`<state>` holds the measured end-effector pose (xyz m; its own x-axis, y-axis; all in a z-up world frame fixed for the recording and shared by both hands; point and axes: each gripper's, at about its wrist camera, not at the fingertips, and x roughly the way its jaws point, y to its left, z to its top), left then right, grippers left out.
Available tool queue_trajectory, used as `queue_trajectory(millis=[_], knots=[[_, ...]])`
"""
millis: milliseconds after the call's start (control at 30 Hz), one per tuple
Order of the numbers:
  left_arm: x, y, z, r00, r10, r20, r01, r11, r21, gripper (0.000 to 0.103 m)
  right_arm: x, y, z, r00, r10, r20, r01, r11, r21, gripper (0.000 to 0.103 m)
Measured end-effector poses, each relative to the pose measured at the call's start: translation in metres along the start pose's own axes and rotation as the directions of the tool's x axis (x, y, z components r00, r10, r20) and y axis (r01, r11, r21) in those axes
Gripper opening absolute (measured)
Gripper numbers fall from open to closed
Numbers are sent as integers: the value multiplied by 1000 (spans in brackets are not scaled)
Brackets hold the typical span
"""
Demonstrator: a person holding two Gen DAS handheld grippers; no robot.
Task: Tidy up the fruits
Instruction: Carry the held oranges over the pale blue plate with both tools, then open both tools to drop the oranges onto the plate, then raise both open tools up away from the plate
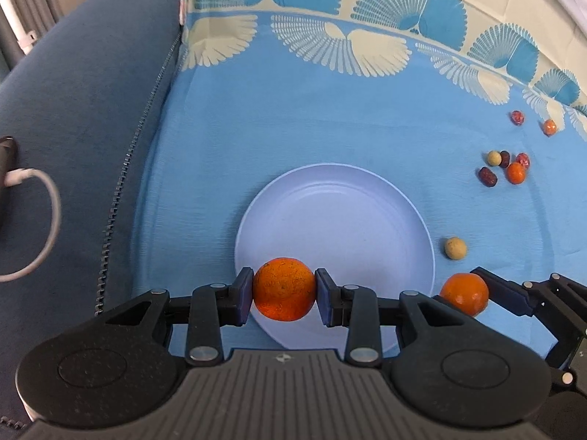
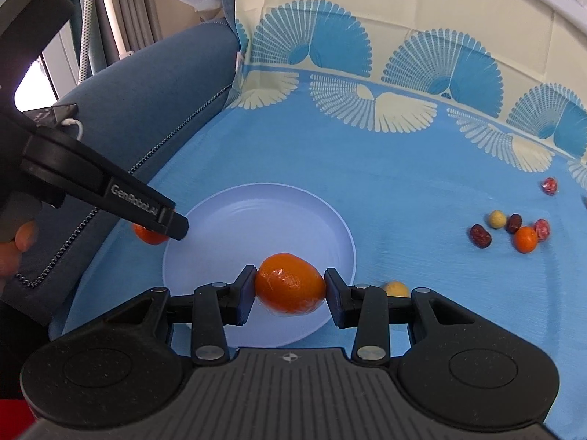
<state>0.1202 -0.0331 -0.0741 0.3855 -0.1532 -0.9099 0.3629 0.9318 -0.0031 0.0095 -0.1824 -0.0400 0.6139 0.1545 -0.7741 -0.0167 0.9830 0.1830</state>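
My left gripper (image 1: 283,289) is shut on a rough-skinned orange (image 1: 283,289), held over the near edge of a pale blue plate (image 1: 341,216). My right gripper (image 2: 290,284) is shut on a smooth, glossy orange (image 2: 290,282) above the same plate (image 2: 264,227). In the left wrist view the right gripper's orange (image 1: 464,293) shows off the plate's right rim. In the right wrist view the left gripper's finger (image 2: 161,216) hides most of its orange (image 2: 148,236) at the plate's left rim. The plate holds nothing.
Small fruits lie on the blue cloth to the right: a cluster of dark red dates, a small orange and a pale ball (image 1: 504,167), two more farther back (image 1: 533,123), and one pale ball (image 1: 455,247) near the plate. A blue sofa arm (image 1: 84,110) with a white cable (image 1: 40,220) borders the left.
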Motion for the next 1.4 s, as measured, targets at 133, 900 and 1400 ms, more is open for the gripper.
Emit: queue_trajectory(millis=[133,900,1400], knots=[[16,-2,5,1000,0,-22,1,1000,4,39,16,-3,2,1000,3,-17,-3,1000,8,42],[62,3,24,997,9,-76,-8,1000,11,67,64,-7,9,996,20,-87,-20,1000,-3,45],[-38,-8,24,996,-19,-84,20,1000,5,103,-24,-40,5,993,-105,-50,110,989,101,99]])
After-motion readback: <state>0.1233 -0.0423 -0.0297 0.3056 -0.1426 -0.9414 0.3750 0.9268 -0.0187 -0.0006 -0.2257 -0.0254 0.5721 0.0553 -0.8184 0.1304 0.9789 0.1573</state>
